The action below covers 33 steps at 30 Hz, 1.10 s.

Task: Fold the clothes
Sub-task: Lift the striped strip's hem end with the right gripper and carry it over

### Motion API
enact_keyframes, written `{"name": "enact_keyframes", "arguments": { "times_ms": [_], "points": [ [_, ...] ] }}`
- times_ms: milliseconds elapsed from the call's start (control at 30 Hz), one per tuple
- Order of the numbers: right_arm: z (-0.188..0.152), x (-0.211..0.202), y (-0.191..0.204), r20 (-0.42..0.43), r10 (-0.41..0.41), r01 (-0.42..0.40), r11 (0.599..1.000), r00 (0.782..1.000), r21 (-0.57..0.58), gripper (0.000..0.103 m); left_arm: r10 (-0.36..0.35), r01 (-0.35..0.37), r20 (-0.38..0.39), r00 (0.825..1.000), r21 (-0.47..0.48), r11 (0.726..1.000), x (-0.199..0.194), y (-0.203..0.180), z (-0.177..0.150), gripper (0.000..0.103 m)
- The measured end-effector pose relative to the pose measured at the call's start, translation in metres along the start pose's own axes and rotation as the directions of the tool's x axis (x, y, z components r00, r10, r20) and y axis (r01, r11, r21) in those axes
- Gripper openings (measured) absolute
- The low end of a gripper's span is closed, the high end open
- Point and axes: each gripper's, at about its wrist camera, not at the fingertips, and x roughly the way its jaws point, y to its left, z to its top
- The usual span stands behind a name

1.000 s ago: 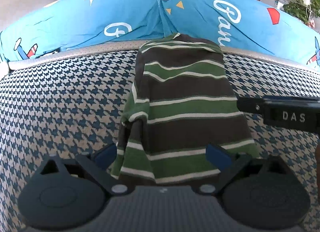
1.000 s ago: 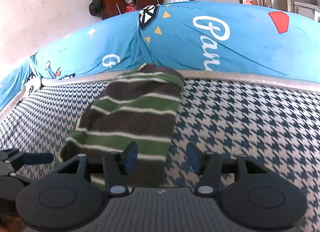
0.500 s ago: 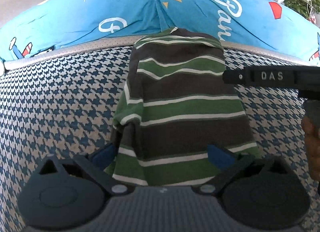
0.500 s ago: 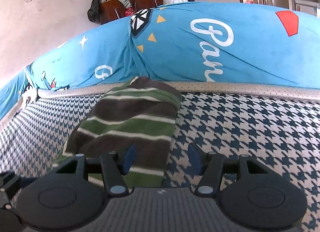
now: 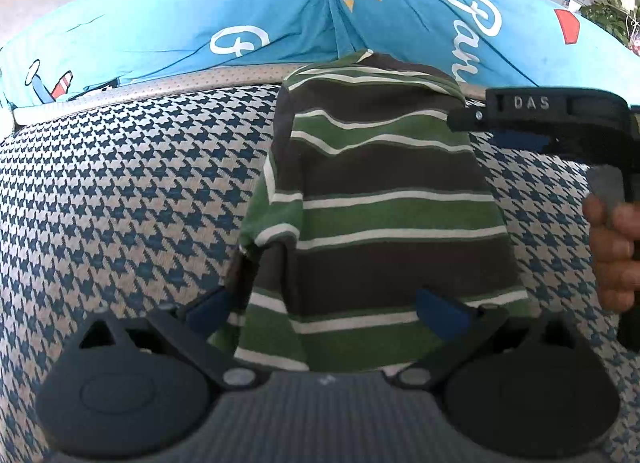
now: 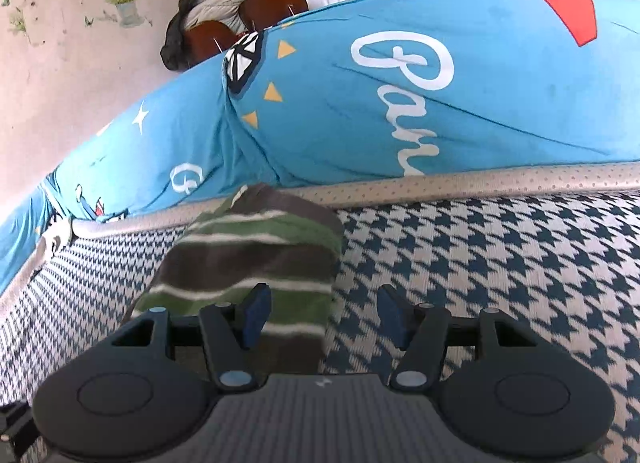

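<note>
- Striped shirt [image 5: 384,199]: soft knit, green, brown and white bands, folded long, lying on houndstooth woven mattress [image 5: 132,191].
- Blue printed quilt [image 5: 248,15] bunched behind.
- Left gripper [image 5: 324,309] jaws apart, straddling the shirt hem.
- Right gripper [image 6: 322,313] jaws apart, empty.

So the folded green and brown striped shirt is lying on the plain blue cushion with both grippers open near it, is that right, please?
Not quite: the striped shirt lies on the houndstooth seat, its far end reaching the blue cushion behind, as the left wrist view shows. The left gripper and right gripper are indeed open near it.
</note>
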Motion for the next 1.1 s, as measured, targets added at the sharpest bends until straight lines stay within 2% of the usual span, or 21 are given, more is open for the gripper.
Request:
{"name": "enact_keyframes", "arguments": {
  "times_ms": [300, 433, 533, 700, 767, 967, 1100],
  "points": [
    [0.010, 0.026, -0.003, 0.020, 0.041, -0.041, 0.999, 0.999, 0.003, 0.064, -0.011, 0.011, -0.014, 1.000, -0.016, 1.000, 0.003, 0.002, 0.001, 0.103],
    [0.013, 0.035, -0.001, 0.023, 0.095, -0.095, 0.995, 0.995, 0.011, 0.064, -0.016, 0.015, -0.018, 1.000, -0.027, 1.000, 0.004, 0.003, 0.002, 0.103],
    [0.012, 0.041, 0.006, 0.023, 0.119, -0.119, 0.992, 0.993, -0.035, 0.063, -0.014, 0.014, -0.020, 1.000, -0.032, 0.999, 0.005, 0.004, 0.003, 0.103],
    [0.009, 0.045, 0.004, 0.038, 0.141, -0.139, 0.989, 0.989, -0.042, 0.043, -0.011, 0.010, -0.020, 1.000, -0.023, 1.000, 0.005, 0.000, 0.002, 0.103],
    [0.010, 0.047, 0.002, 0.025, 0.175, -0.174, 0.984, 0.984, -0.027, 0.026, -0.010, 0.010, -0.020, 1.000, -0.021, 1.000, 0.005, -0.001, 0.002, 0.103],
    [0.010, 0.040, 0.007, 0.055, 0.174, -0.174, 0.985, 0.983, -0.012, 0.018, -0.012, 0.012, -0.025, 1.000, -0.030, 0.999, 0.004, -0.001, 0.002, 0.103],
    [0.016, 0.027, 0.014, 0.094, 0.132, -0.131, 0.991, 0.987, -0.017, 0.016, -0.018, 0.018, -0.016, 1.000, -0.028, 0.999, 0.000, -0.002, 0.004, 0.103]
  ]
}}
